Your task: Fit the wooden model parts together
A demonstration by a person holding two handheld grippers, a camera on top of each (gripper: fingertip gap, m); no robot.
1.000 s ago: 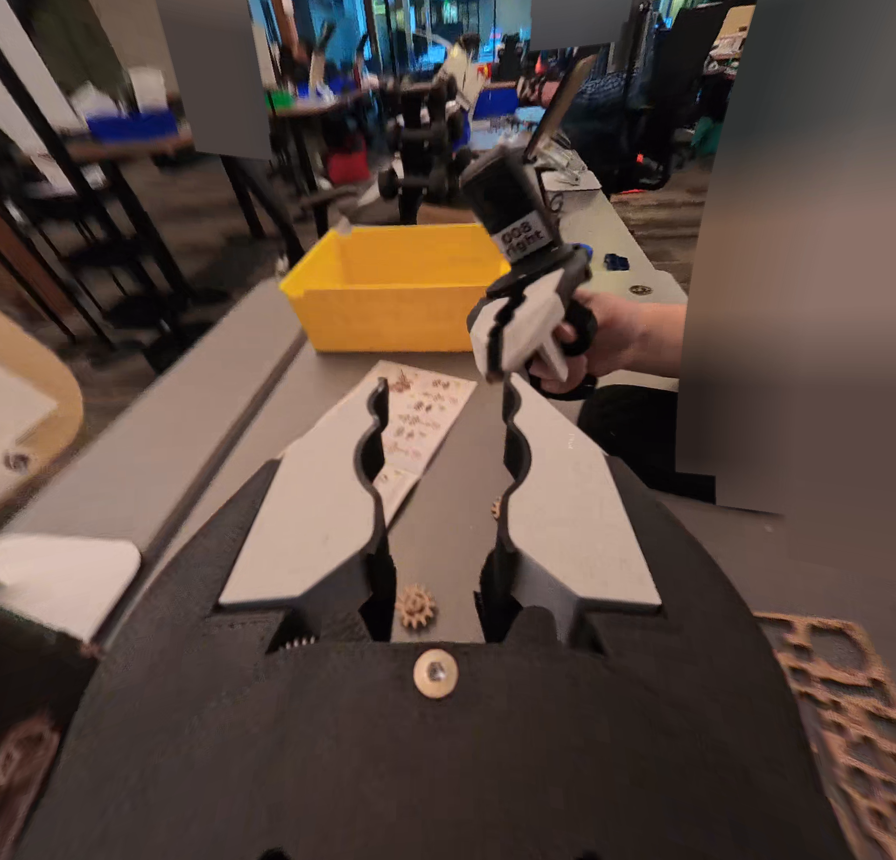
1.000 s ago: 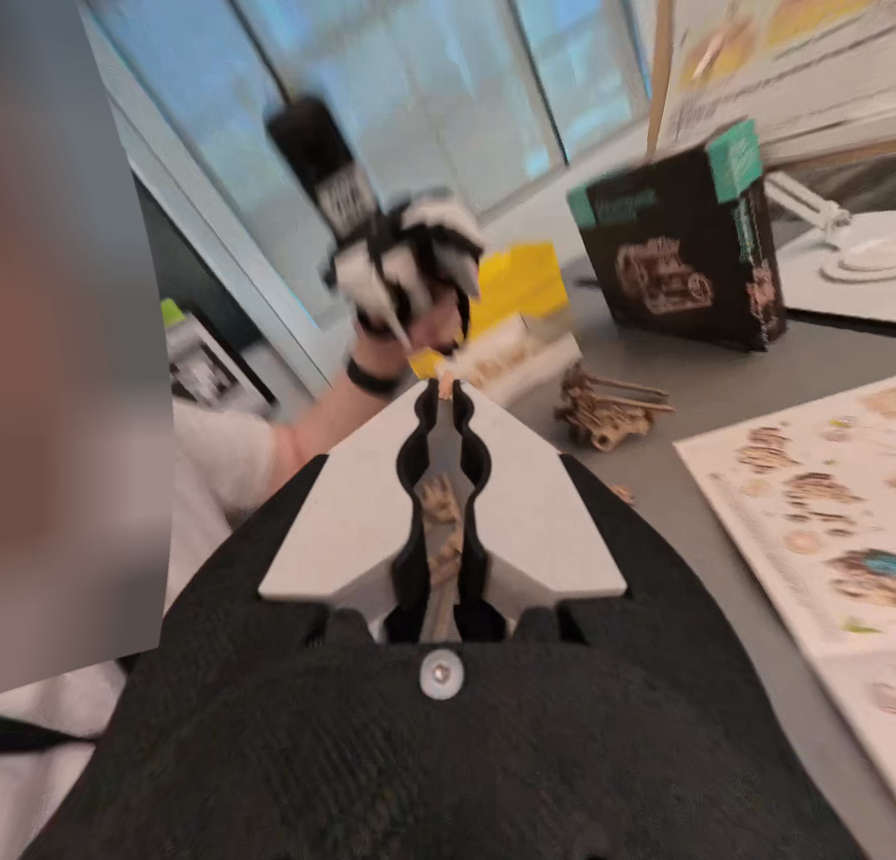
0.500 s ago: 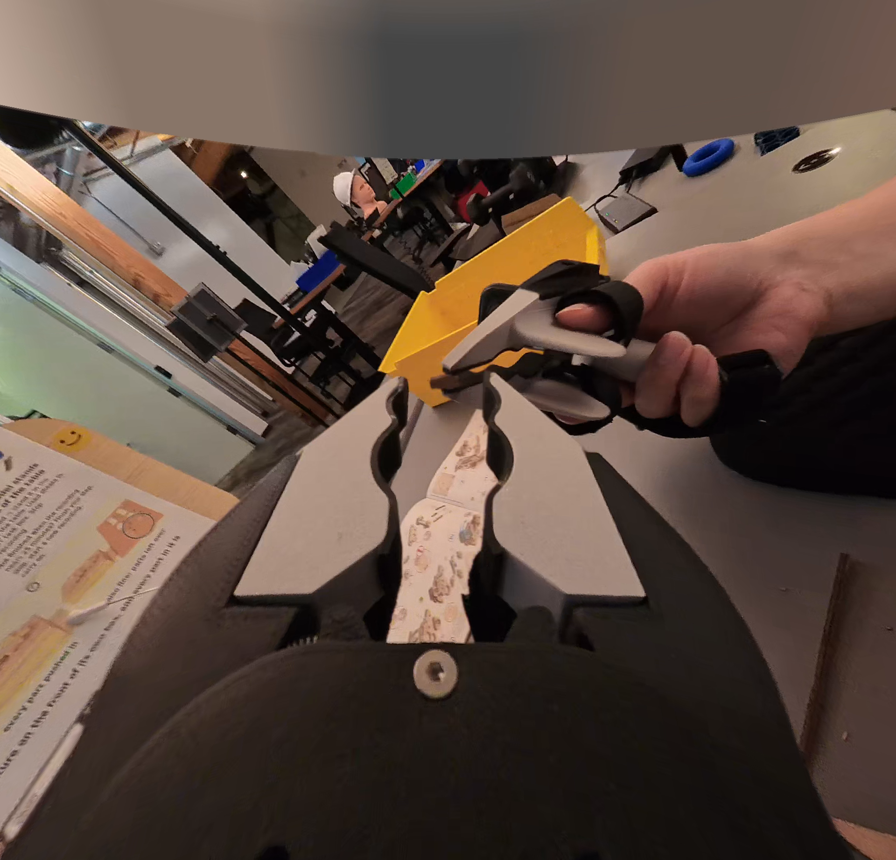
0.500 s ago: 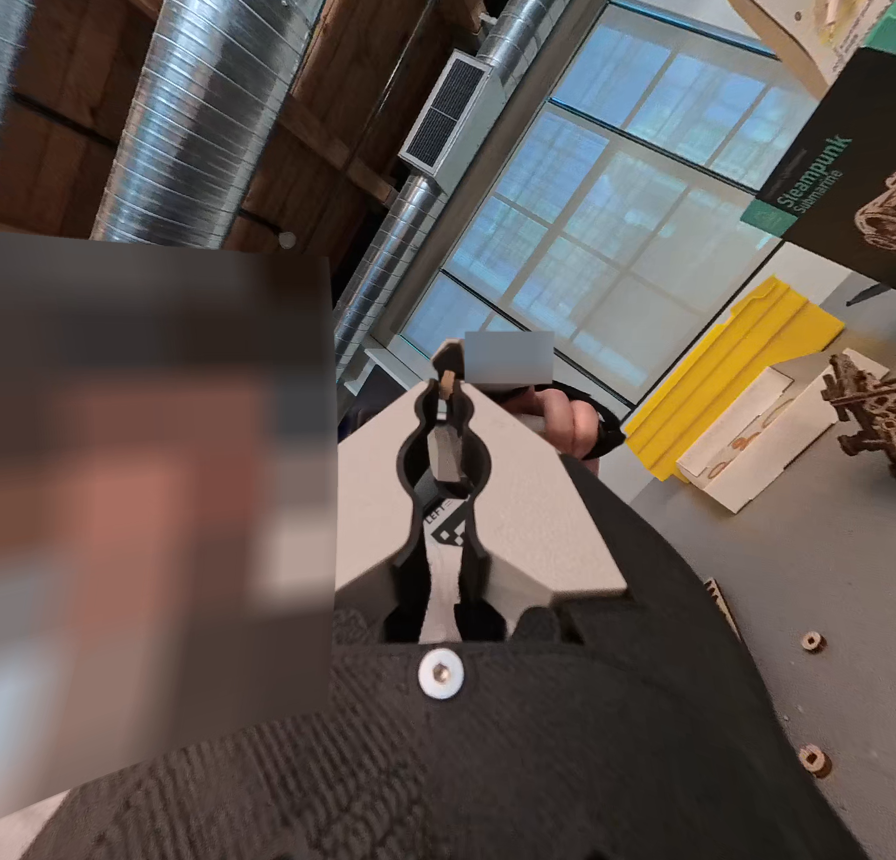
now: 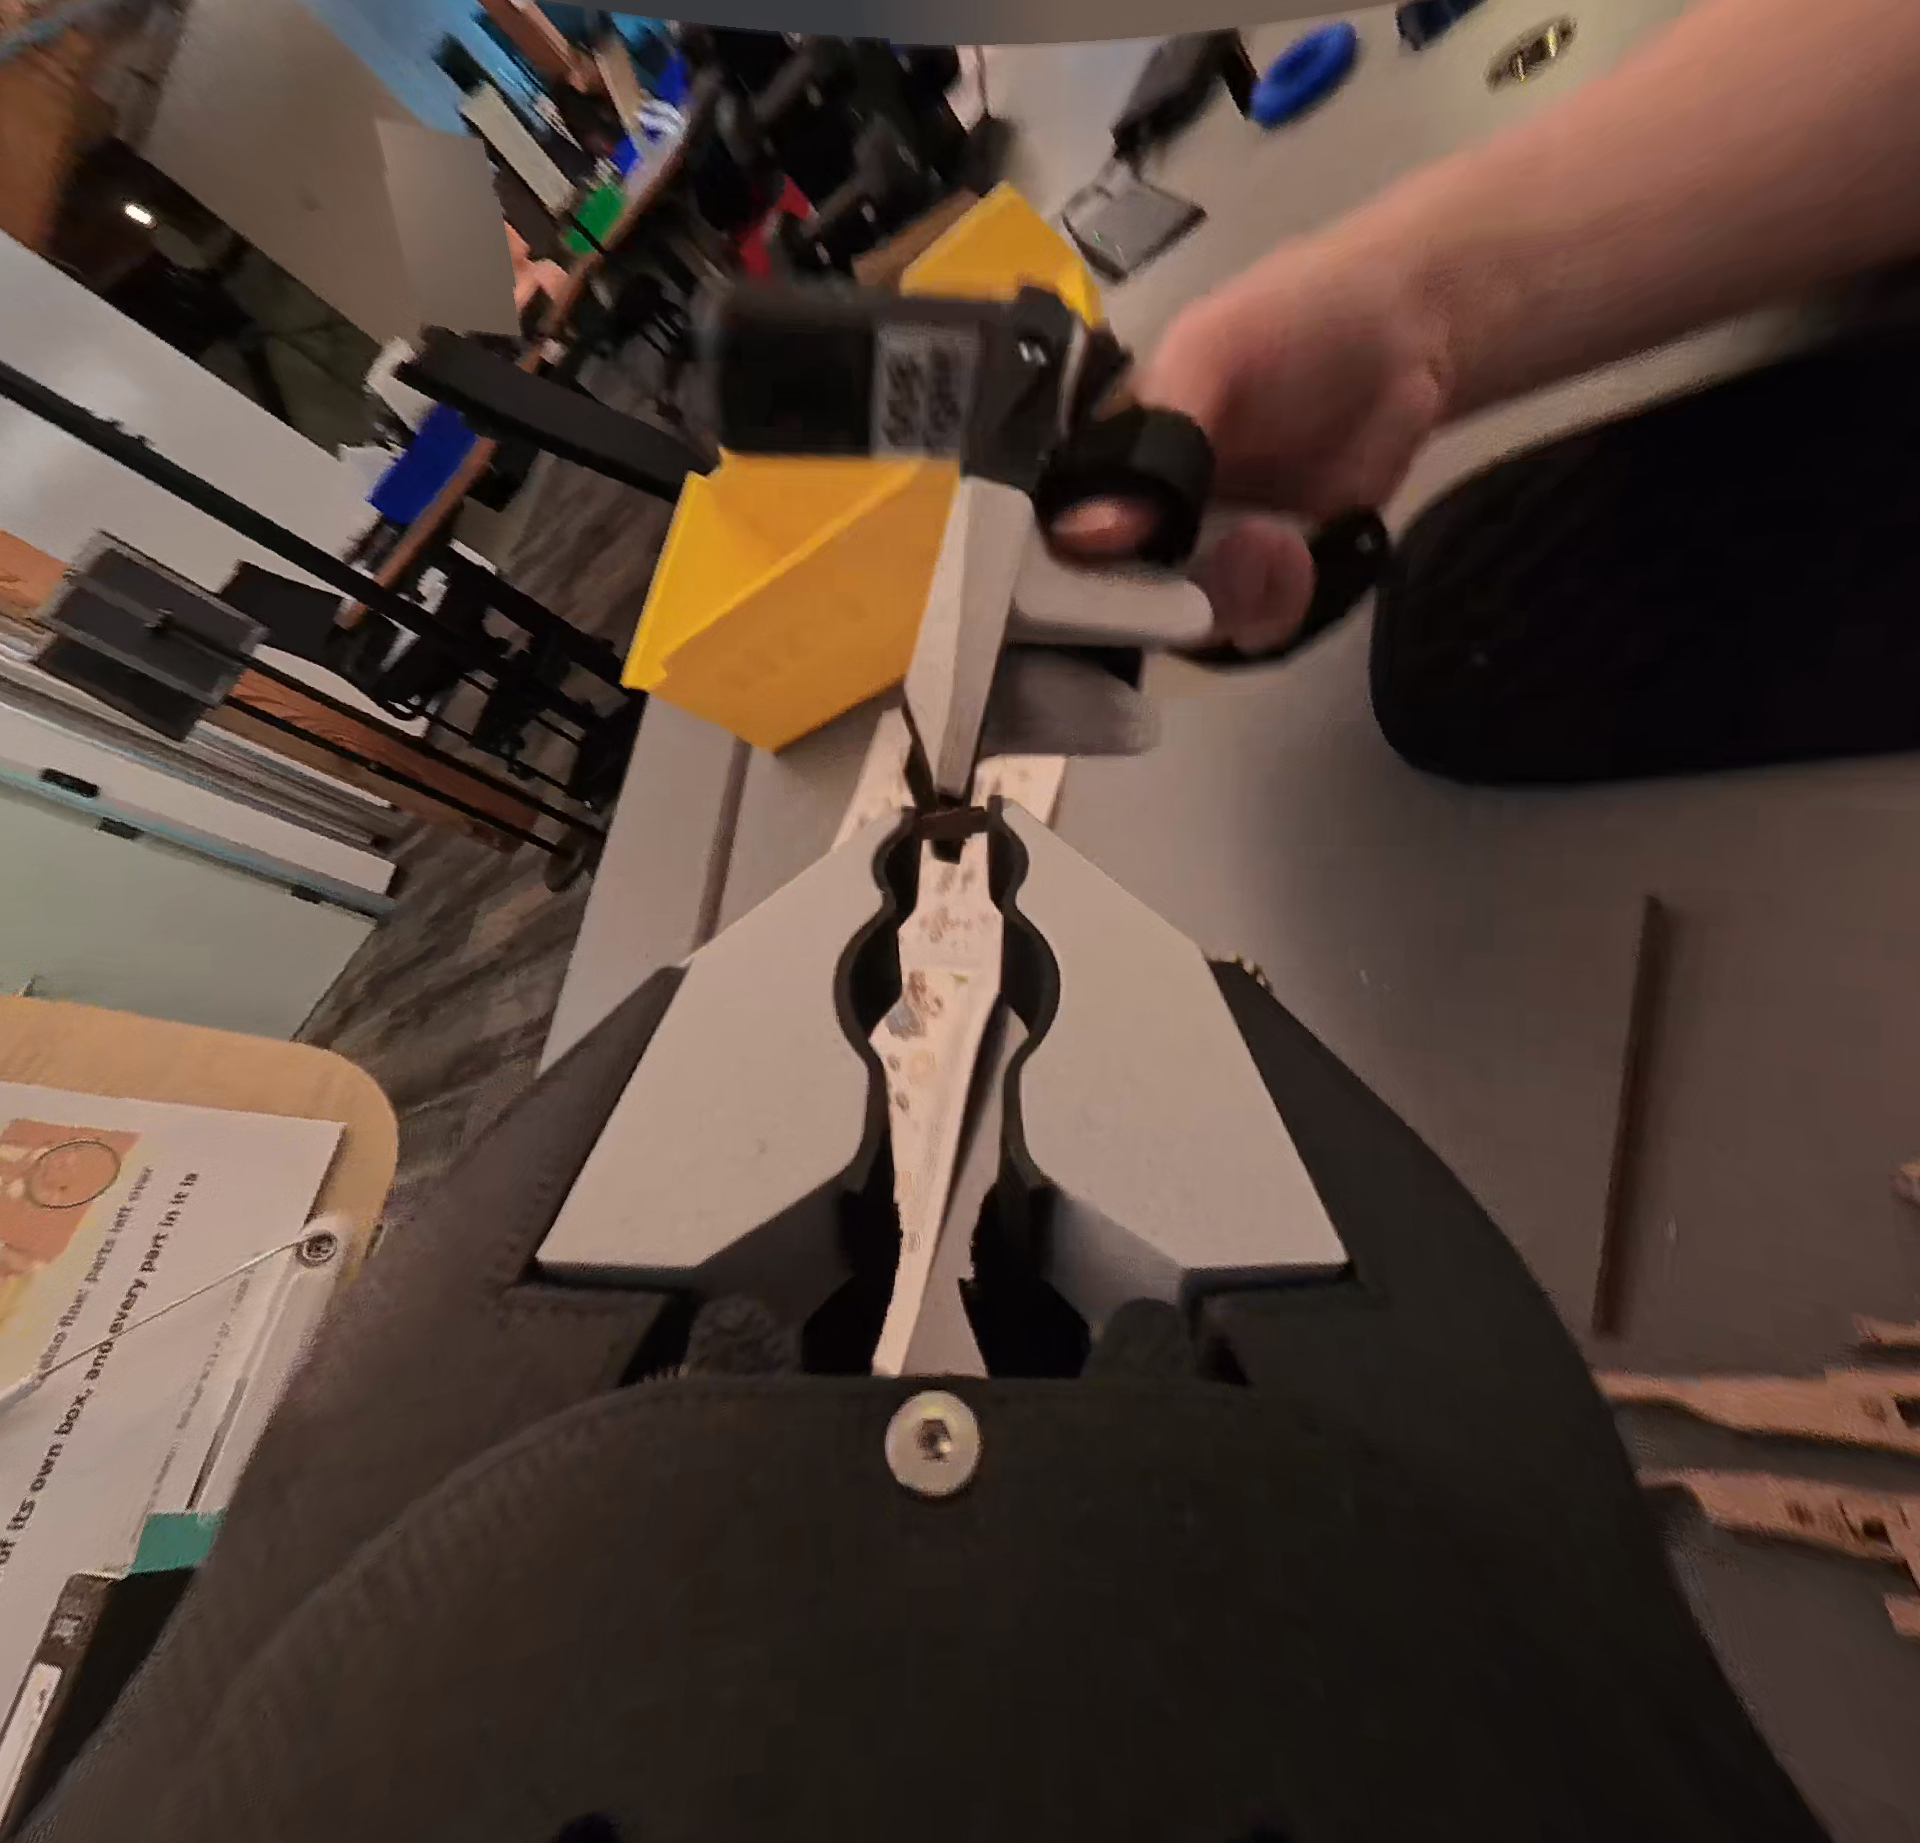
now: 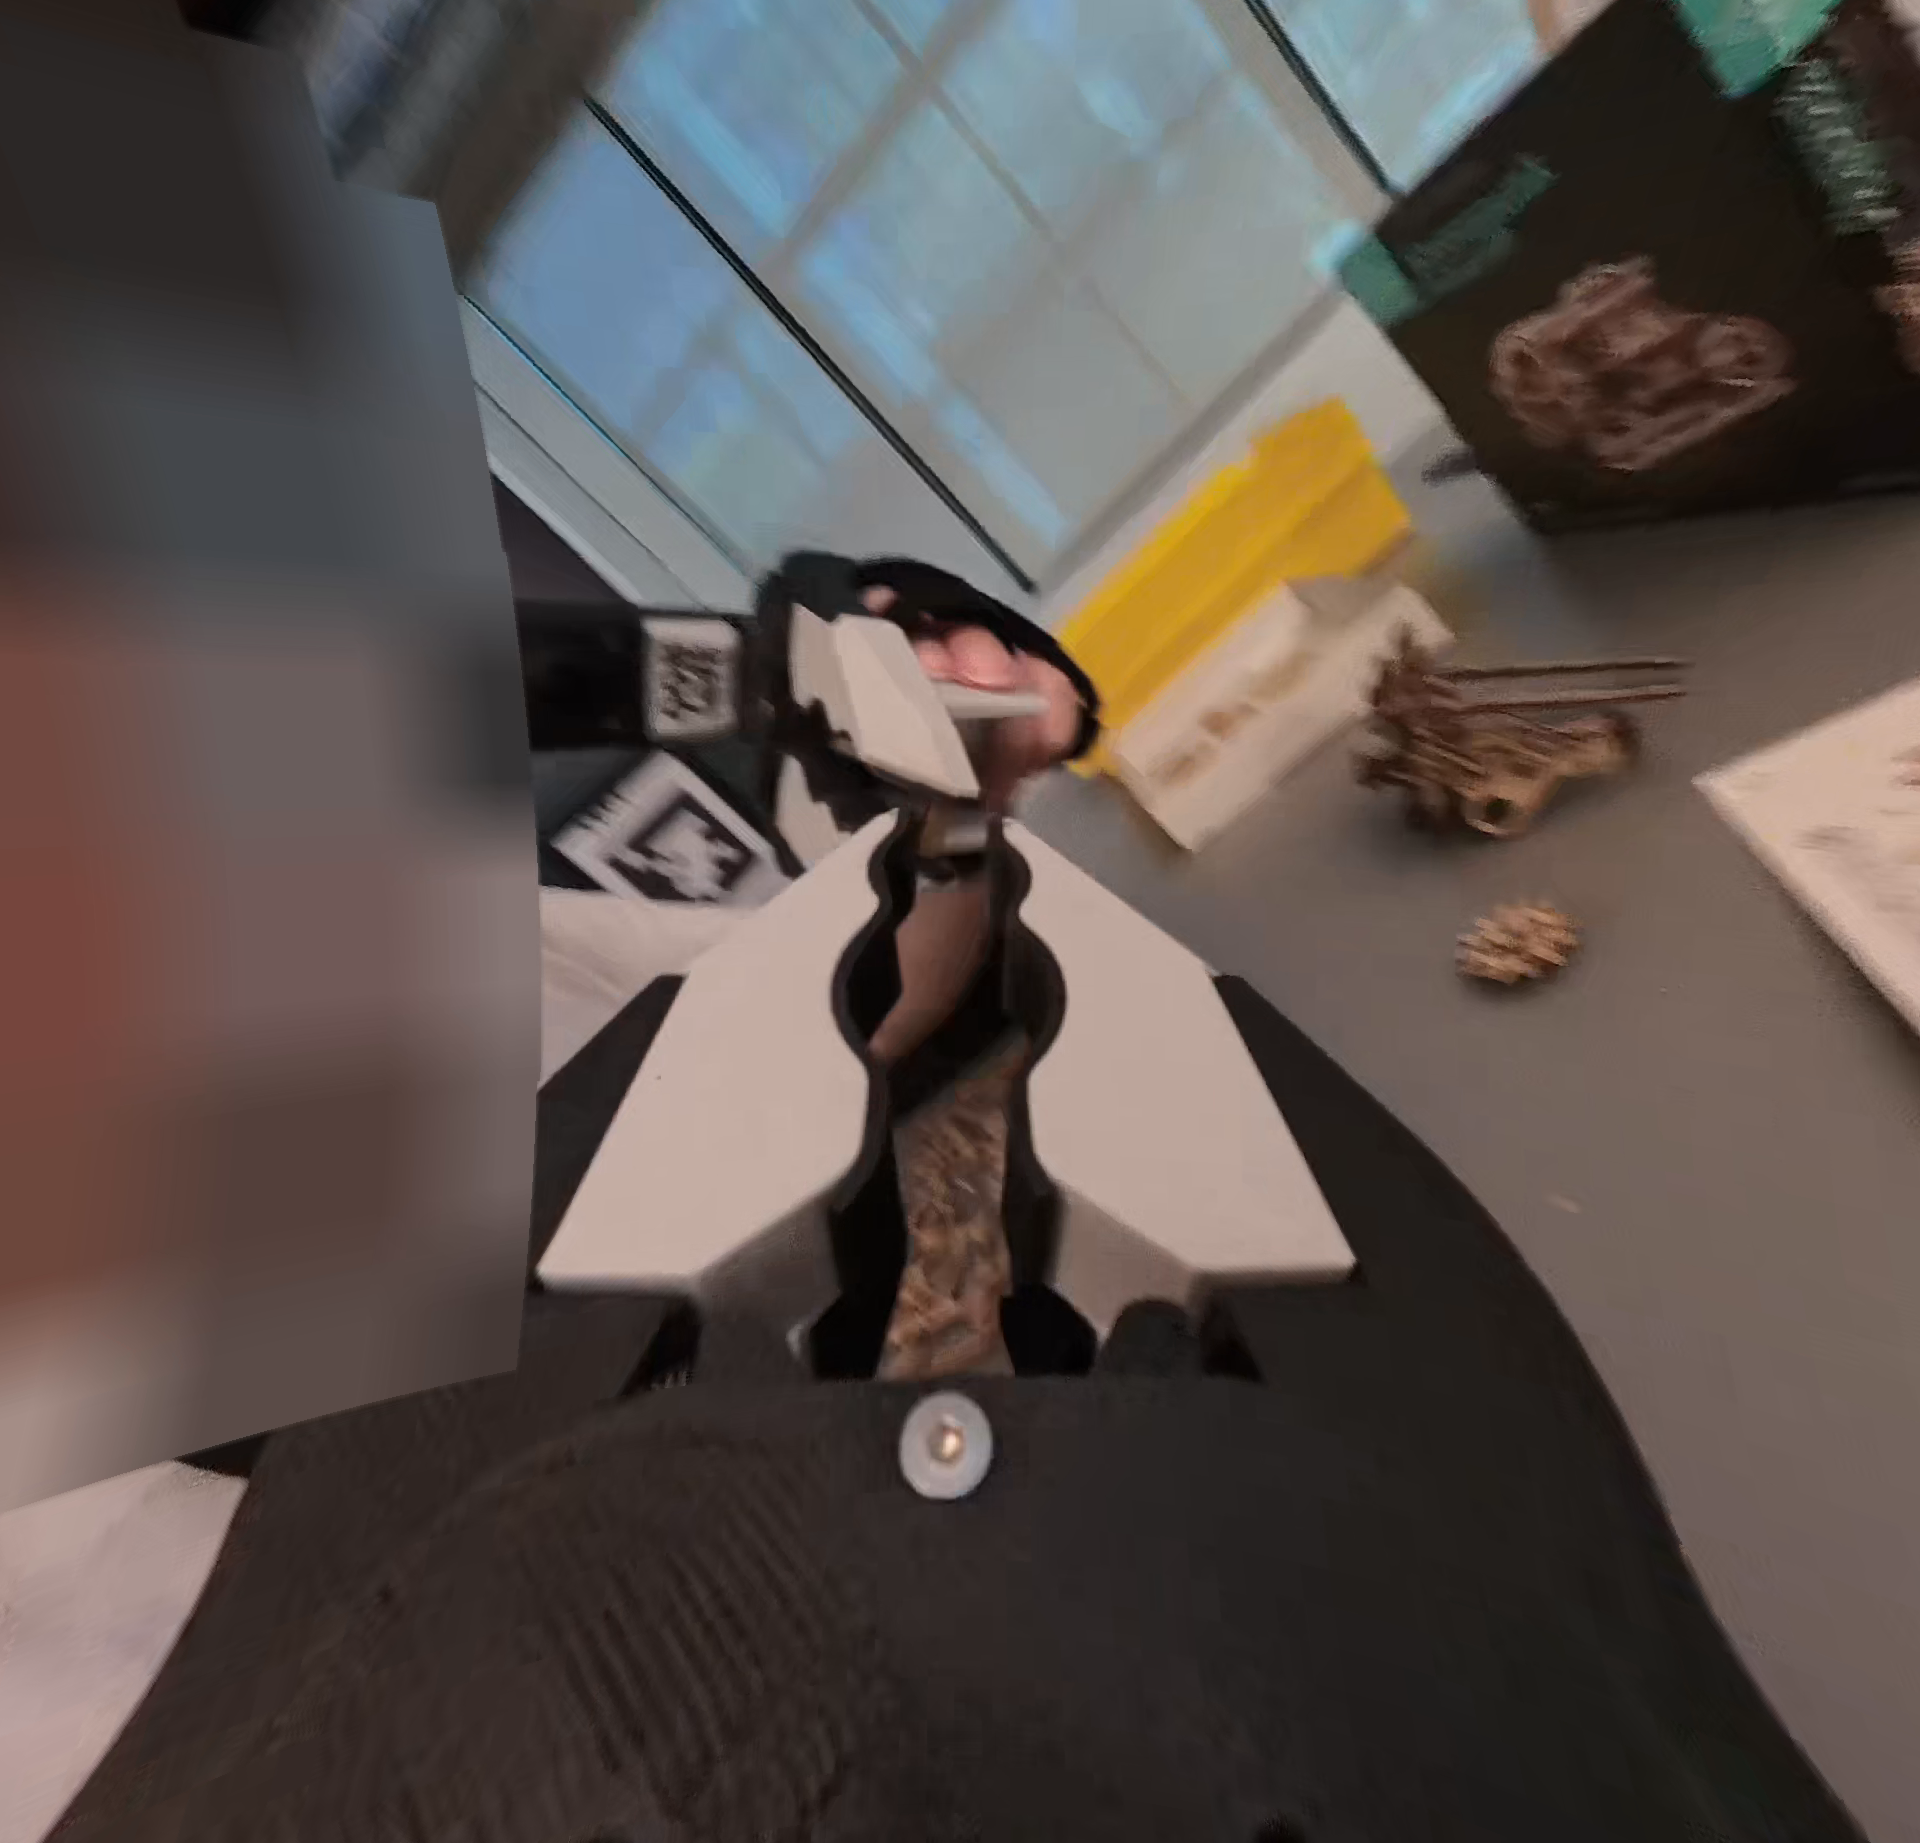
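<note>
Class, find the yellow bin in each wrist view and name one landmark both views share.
Left wrist view: yellow bin upper centre, behind the right gripper.
Right wrist view: yellow bin upper right of centre, beyond the left gripper.
Shared landmark: the grey table.

Looked like a big open-plan lab or maker space: grey tabletop [image 5: 1351,962] with a yellow parts bin [image 5: 790,598], more work desks and dark chairs [image 5: 810,162] crowded behind, plus huge grid windows [image 6: 935,287] along one wall.
</note>
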